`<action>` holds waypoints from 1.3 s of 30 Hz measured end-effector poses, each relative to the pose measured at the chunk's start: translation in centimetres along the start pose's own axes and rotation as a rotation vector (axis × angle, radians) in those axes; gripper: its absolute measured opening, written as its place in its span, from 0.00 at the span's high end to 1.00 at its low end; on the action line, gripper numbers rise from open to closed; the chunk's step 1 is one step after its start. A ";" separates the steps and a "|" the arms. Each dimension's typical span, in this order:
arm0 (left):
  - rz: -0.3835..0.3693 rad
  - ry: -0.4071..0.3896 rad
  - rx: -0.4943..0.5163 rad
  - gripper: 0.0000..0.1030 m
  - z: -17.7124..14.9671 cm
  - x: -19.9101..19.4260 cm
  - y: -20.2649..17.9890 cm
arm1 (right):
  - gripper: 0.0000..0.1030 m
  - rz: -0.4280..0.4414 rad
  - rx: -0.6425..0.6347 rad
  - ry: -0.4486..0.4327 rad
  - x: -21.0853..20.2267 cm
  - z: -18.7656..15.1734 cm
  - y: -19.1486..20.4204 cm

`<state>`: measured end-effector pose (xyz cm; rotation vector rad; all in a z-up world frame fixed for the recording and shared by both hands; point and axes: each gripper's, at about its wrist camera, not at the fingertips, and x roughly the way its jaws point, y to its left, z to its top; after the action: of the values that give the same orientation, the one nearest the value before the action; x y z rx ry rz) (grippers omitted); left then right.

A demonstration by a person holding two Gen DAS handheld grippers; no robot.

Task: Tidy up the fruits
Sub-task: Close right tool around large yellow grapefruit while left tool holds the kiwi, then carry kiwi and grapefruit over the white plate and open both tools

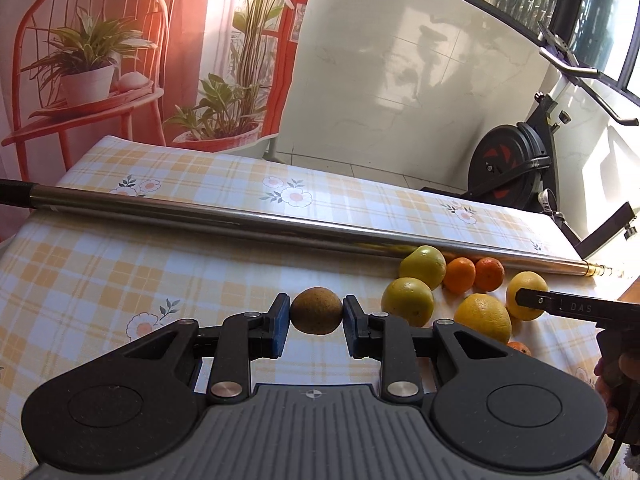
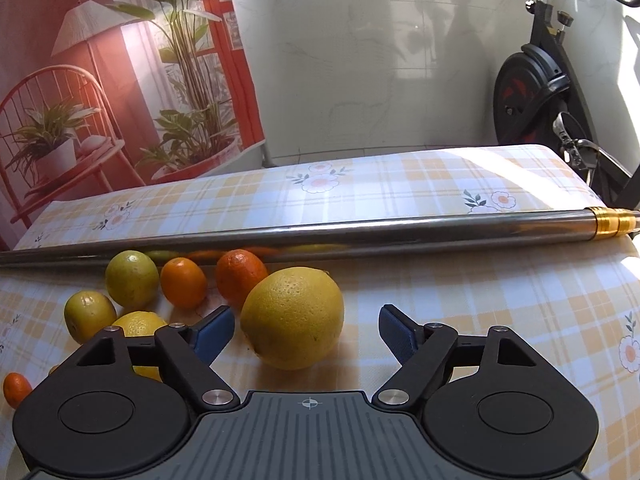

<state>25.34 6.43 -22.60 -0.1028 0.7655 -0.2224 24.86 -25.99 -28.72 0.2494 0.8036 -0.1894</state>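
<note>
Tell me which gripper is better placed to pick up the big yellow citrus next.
Right. The right gripper is open with the big yellow citrus between its fingers, near the left one. The left gripper is shut on the brown fruit, away from the pile.

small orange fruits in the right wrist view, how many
3, perhaps more hidden: small orange fruit and another side by side just before the metal pole, and a third at the left edge, beside the right gripper.

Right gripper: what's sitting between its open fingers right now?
In the right wrist view, the right gripper is open, and a large yellow citrus sits on the tablecloth between the fingers, nearer the left one. Neither pad clearly touches it.
</note>
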 end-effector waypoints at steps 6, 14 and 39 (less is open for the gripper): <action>-0.029 0.009 0.052 0.71 -0.9 -0.9 -2.1 | 0.45 0.012 0.009 0.039 1.4 0.3 0.2; -0.051 0.020 0.073 0.71 -2.1 -2.6 -3.2 | 0.48 0.017 -0.013 0.024 -1.2 -0.7 1.0; -0.107 0.098 0.178 0.71 -8.1 -4.4 -6.1 | 0.48 0.118 -0.153 -0.002 -12.5 -8.8 6.7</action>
<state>15.60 1.51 -24.37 0.0360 0.8352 -0.3983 12.05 -16.13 -24.49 0.1519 0.7950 -0.0165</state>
